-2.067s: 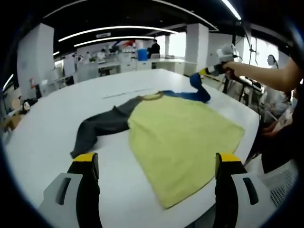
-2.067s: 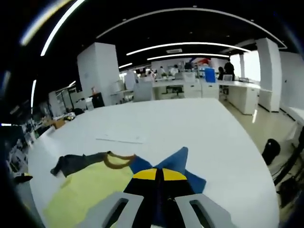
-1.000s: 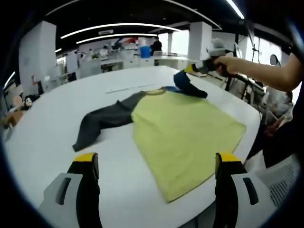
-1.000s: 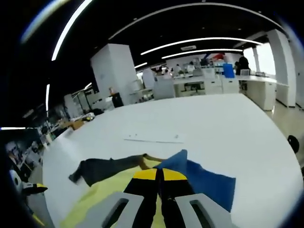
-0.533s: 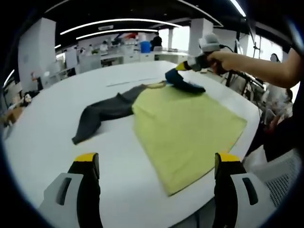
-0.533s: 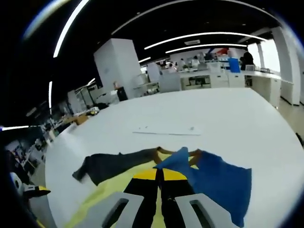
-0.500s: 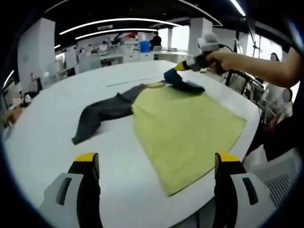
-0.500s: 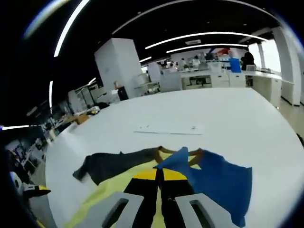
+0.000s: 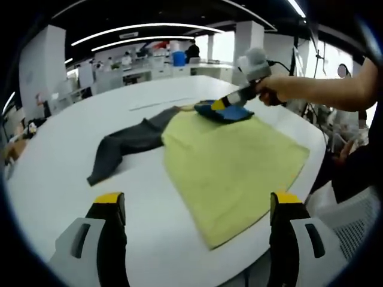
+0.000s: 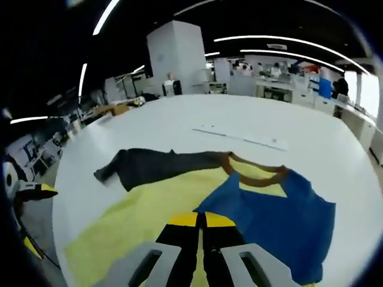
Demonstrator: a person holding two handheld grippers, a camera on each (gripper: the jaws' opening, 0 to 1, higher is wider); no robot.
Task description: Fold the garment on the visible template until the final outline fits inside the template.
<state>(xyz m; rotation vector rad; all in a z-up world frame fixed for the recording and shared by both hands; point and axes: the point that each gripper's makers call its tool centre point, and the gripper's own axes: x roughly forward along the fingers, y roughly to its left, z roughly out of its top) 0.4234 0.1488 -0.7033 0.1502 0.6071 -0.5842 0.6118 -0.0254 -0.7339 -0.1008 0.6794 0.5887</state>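
Observation:
A long-sleeved shirt lies flat on the white table (image 9: 54, 173). Its body is yellow (image 9: 233, 161), one sleeve is grey (image 9: 122, 146) and the other blue (image 9: 227, 112). The blue sleeve is folded inward over the upper chest. My right gripper (image 9: 218, 105), held by a person's hand (image 9: 272, 89), is shut on the blue sleeve's cuff (image 10: 209, 206), low over the yellow body (image 10: 143, 218). The grey sleeve (image 10: 155, 164) stretches out sideways from the brown collar (image 10: 251, 174). My left gripper (image 9: 197, 202) hovers open at the near table edge, short of the shirt's hem.
A thin white strip (image 10: 239, 136) lies on the table beyond the collar, and the same strip (image 9: 161, 105) lies behind the grey sleeve. The table edge curves close to the hem at the right. A person's body and a chair (image 9: 353, 209) stand at the right. Desks and pillars fill the background.
My right gripper has carried the blue sleeve from out beside the shirt, up and inward, then down onto the chest. The left gripper has stayed open and nearly still.

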